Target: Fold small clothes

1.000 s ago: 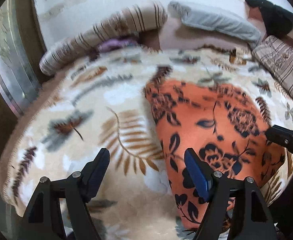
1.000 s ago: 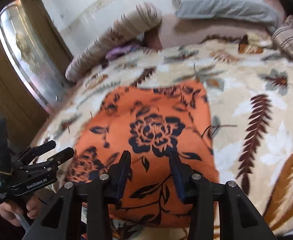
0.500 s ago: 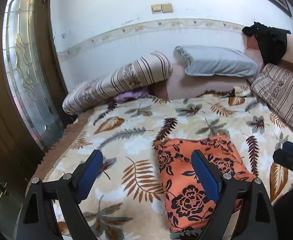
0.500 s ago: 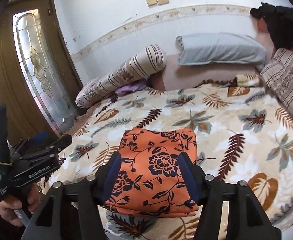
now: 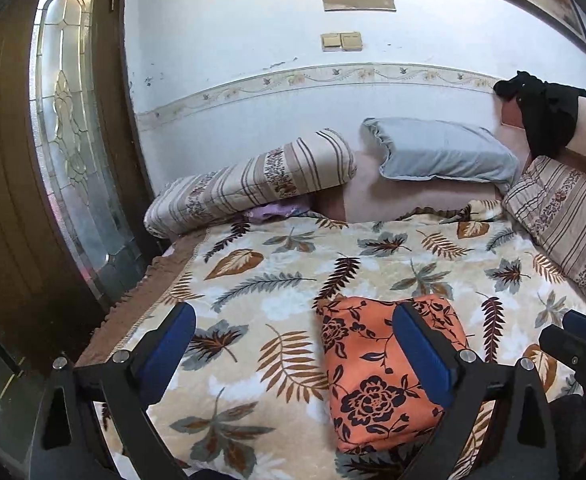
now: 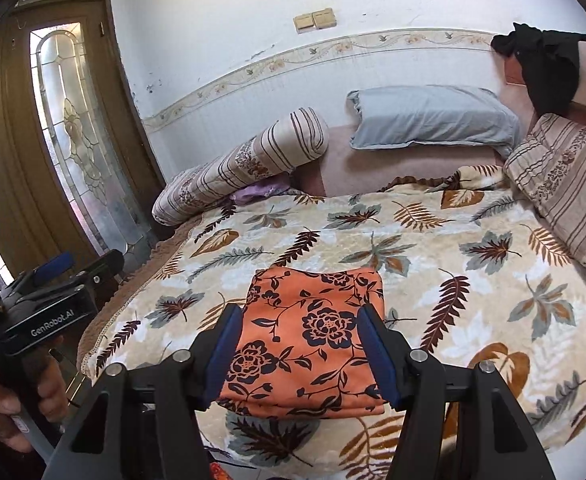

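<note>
A folded orange cloth with dark flower print (image 5: 369, 368) lies flat on the leaf-patterned blanket (image 5: 277, 264) near the bed's front edge; it also shows in the right wrist view (image 6: 313, 328). My left gripper (image 5: 293, 344) is open and empty, held above the blanket to the cloth's left. My right gripper (image 6: 299, 344) is open and empty, held back above the cloth's near edge. The left gripper also shows at the left edge of the right wrist view (image 6: 77, 268), and part of the right gripper (image 5: 573, 344) shows at the right of the left wrist view.
A striped bolster (image 5: 253, 180), a grey pillow (image 5: 445, 152) and a striped cushion (image 5: 565, 224) line the back and right of the bed. A black garment (image 5: 545, 108) hangs on the headboard. A wooden door with glass (image 5: 73, 148) stands left.
Both grippers have pulled up and back from the cloth, so much more of the bed and wall shows. The right gripper's jaws have opened wider. The cloth lies still.
</note>
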`<state>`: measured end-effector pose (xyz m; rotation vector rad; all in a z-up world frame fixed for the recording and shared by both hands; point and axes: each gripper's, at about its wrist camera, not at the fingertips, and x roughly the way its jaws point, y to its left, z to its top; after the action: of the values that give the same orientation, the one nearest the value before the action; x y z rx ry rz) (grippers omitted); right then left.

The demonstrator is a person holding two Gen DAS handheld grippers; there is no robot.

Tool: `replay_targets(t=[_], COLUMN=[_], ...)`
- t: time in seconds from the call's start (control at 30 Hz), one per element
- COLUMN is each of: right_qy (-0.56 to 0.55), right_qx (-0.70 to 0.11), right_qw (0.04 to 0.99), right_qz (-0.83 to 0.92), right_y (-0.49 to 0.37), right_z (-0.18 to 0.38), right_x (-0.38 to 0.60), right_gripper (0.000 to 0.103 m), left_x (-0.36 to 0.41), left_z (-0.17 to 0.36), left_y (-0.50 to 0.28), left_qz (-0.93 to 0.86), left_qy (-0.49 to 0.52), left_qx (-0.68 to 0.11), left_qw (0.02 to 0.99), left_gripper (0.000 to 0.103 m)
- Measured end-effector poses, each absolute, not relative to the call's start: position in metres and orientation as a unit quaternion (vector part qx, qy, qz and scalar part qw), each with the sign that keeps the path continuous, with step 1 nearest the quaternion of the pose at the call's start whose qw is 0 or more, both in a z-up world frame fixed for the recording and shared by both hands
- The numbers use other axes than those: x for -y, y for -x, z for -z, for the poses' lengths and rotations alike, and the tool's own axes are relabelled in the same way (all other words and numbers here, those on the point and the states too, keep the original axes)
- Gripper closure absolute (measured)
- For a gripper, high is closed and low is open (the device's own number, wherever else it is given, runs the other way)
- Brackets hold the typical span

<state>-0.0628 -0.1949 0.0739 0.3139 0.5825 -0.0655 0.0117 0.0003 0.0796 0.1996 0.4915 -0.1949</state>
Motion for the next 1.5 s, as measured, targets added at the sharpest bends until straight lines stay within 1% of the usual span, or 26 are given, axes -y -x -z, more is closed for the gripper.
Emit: replay_targets(t=[0.67,1.0,1.5], right_qy=[-0.156,-0.165,-0.154], right_qx=[-0.296,-0.327,-0.309], right_qw=[0.942,0.929,0.936], right_qz=[0.035,0.047,0.064], right_y=[0.067,0.054,0.062], right_z=[-0.078,-0.058,-0.07], right_x=[0.182,0.178,0.173], right_gripper=[0.039,0.039,0.039], left_x=[-0.013,-0.016,-0.019], left_z=[-0.088,-0.081,-0.081], left_y=[0.009,0.002,0.007], left_qz=[0.084,0.085,0.095], left_qy=[-0.107,-0.1,-0.098], left_qx=[-0.239,-0.257,-0.272], left_qw=[0.962,0.958,0.953], left_gripper=[0.004,0.004,0.004])
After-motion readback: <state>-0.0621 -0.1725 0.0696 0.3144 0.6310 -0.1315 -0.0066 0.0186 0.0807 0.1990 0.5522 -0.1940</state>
